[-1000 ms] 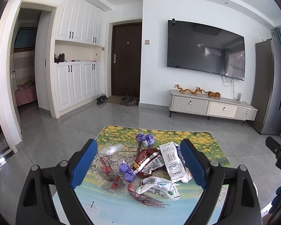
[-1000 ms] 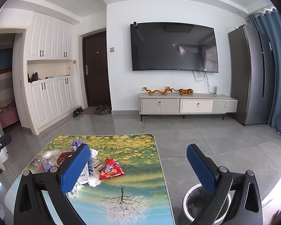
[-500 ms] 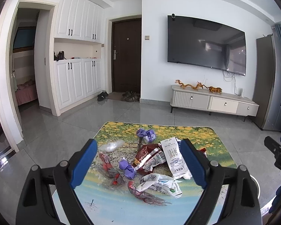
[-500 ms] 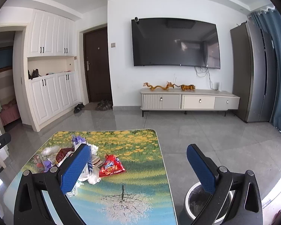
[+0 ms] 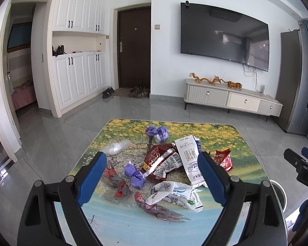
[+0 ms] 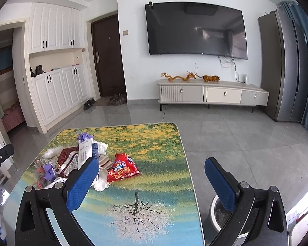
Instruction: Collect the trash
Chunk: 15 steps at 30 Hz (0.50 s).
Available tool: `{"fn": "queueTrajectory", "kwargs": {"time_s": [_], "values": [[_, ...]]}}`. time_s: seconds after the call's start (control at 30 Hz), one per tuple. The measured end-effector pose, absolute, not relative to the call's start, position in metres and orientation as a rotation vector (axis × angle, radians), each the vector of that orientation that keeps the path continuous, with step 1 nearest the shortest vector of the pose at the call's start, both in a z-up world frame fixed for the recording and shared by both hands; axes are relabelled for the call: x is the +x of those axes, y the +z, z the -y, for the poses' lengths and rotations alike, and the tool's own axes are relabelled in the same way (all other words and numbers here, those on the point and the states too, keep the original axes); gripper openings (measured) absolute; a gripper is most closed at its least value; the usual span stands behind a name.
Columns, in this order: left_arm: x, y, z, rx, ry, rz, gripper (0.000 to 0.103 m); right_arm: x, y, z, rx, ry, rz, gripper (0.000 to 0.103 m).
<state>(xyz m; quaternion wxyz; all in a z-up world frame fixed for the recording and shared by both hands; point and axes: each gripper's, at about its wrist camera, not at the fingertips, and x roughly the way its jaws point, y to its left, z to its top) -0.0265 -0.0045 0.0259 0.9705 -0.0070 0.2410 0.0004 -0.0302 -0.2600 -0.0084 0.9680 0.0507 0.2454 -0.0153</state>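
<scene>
A heap of trash lies on a low table with a flower-print top [image 5: 225,135]: a dark red foil snack bag [image 5: 160,160], a white carton [image 5: 189,157], purple wrappers [image 5: 134,174], a white printed bag [image 5: 174,194], a clear plastic scrap [image 5: 116,147] and a red snack bag [image 6: 123,168]. My left gripper [image 5: 152,162] is open and empty, above the near side of the heap. My right gripper [image 6: 151,168] is open and empty, over the table's right edge, right of the heap.
A round grey-white bin [image 6: 223,215] stands on the floor at the table's right side, below my right gripper. It also shows in the left wrist view [image 5: 280,194]. Beyond are grey floor tiles, a TV cabinet [image 6: 213,96], white cupboards and a fridge [image 6: 287,67].
Both grippers have tilted down and moved slightly toward the table, so the trash heap sits a little higher and closer in both views. Both stay open; nothing was picked up.
</scene>
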Motion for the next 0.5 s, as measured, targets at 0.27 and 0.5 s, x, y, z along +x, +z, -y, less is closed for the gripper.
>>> {"fn": "queueTrajectory", "kwargs": {"time_s": [0.27,0.5], "values": [[-0.005,0.003,-0.026,-0.046,-0.076,-0.556,0.09,-0.012,-0.026,0.265,0.109,-0.008,-0.549,0.103],[0.0,-0.025,-0.035,-0.081,-0.297,-0.673,0.089,0.015,-0.049,0.263,0.126,0.039,-0.626,0.103]]}}
